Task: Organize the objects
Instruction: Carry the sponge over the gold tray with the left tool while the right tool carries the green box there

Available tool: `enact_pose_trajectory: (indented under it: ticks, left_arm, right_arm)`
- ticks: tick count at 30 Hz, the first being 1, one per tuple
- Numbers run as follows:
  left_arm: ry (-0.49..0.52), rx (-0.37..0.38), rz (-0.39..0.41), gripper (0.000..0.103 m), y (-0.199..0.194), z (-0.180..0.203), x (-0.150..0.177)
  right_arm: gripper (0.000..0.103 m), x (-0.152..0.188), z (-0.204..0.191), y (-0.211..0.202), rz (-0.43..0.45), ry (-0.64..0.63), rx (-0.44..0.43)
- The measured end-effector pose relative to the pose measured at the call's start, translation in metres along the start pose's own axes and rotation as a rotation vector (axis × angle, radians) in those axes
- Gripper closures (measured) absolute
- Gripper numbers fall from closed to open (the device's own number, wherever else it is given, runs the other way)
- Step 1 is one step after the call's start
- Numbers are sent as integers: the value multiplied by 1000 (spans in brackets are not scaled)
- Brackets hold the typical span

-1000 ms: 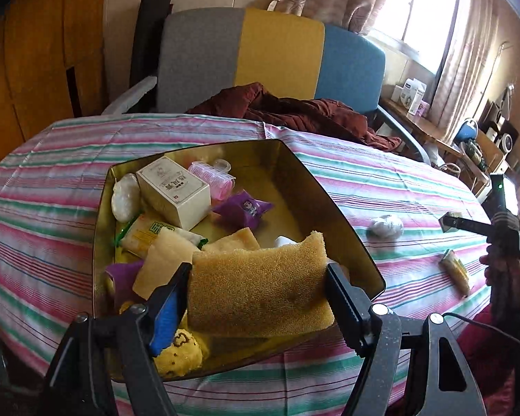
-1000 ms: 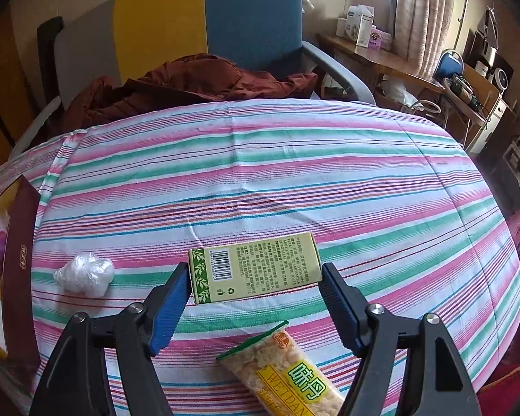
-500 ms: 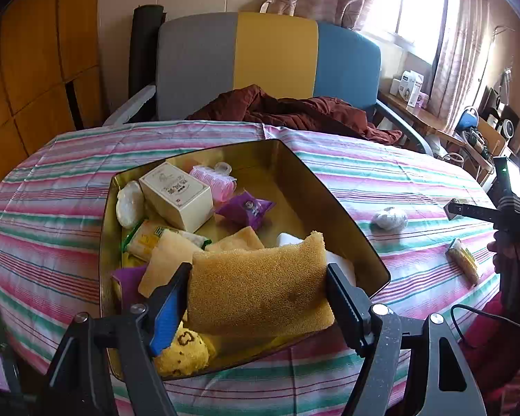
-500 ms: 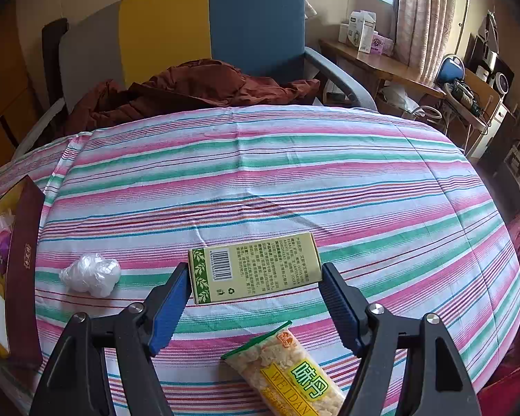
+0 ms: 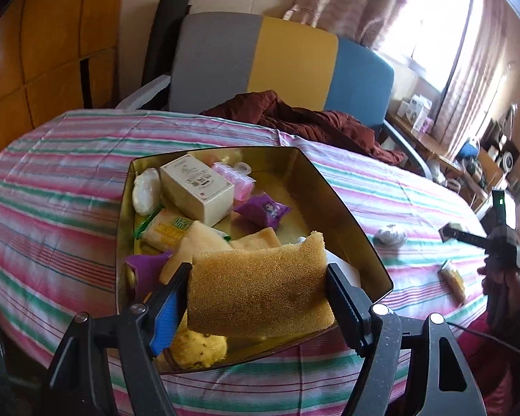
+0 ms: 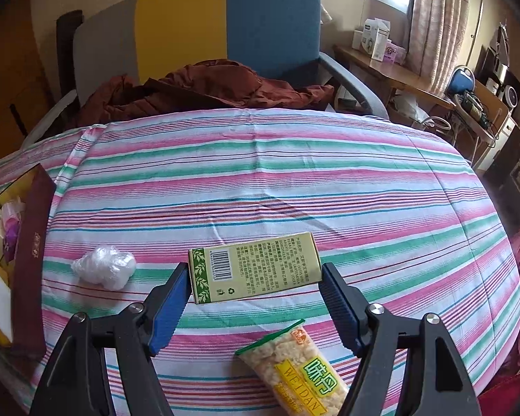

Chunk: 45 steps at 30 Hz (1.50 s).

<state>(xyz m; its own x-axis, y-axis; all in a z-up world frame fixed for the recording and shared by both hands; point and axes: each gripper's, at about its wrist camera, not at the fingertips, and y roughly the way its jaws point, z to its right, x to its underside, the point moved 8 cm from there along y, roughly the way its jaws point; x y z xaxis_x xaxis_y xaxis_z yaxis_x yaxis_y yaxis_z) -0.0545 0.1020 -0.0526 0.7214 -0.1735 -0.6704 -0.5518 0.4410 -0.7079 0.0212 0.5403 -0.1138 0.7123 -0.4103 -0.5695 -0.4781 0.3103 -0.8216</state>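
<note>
Left gripper [image 5: 258,291] jaws clamped on sponge [image 5: 260,286] above gold tin [image 5: 343,208]; right gripper [image 6: 253,289] jaws grasping green carton [image 6: 254,272].

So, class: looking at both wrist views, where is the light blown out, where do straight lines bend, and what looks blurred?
Left wrist view: the window is blown out white, the striped tablecloth bows near the edges, its stripes smear softly at left. Right wrist view: evenly lit and sharper, print on the green box is readable, though the tablecloth's stripes curve like a dome and the corners go dark.
</note>
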Motion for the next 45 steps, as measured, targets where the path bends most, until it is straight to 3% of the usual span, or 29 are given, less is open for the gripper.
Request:
enact_pose_trajectory:
  ticks: [7,12,18,24,38,45]
  left_arm:
    - [-109,40,3,28,-5,-27,0]
    - [-183,95,20,28,-11,-41,-3]
    - [-274,172,49,28,-23,-56,-13]
    - [-313,238,62,28,-31,-60,-20]
    - [-313,283,53,28,-23,-52,-34]
    - [-278,276,54,28,-19,-45,-40]
  right_arm:
    - [28,-1,-51,-31,18,-61,-126]
    - [28,5,-138,-71,73,-204,-281]
    - [28,39,-247,-102,65,-351,-473]
    - [28,66,-314,-111,39,-424,-588]
    - [27,96,-349,-95,-38,-460,-635]
    - [27,72,-333,-91,13,-404,-586]
